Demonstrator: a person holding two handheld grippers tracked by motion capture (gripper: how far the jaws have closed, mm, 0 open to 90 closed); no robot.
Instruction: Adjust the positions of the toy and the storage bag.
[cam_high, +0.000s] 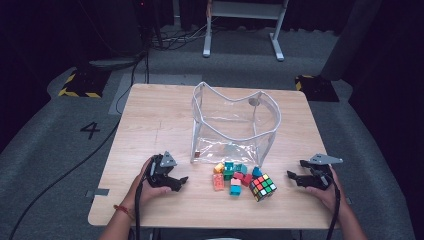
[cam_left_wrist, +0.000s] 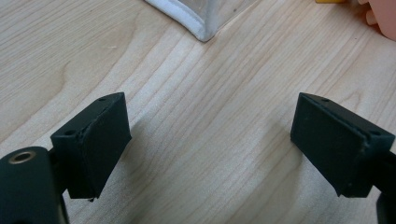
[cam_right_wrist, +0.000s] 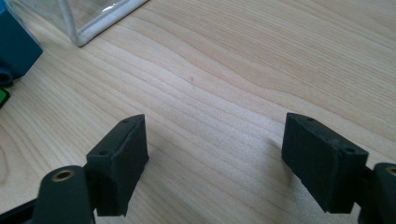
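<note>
A clear plastic pouch (cam_high: 234, 125) with white trim stands open in the middle of the wooden table (cam_high: 150, 120). In front of it lie several small coloured blocks (cam_high: 231, 175) and a Rubik's cube (cam_high: 263, 187). My left gripper (cam_high: 181, 183) rests on the table left of the blocks, open and empty; its wide-apart jaws frame bare wood (cam_left_wrist: 210, 140), with the pouch's corner (cam_left_wrist: 198, 25) ahead. My right gripper (cam_high: 294, 177) sits right of the cube, also open and empty, with the pouch's edge (cam_right_wrist: 93, 21) and a blue block (cam_right_wrist: 14, 46) at the upper left.
The table's near edge (cam_high: 210, 222) runs just below my hands. Grey carpet surrounds the table, with a cable (cam_high: 65, 170) on the floor at the left and a white frame's legs (cam_high: 242, 30) behind.
</note>
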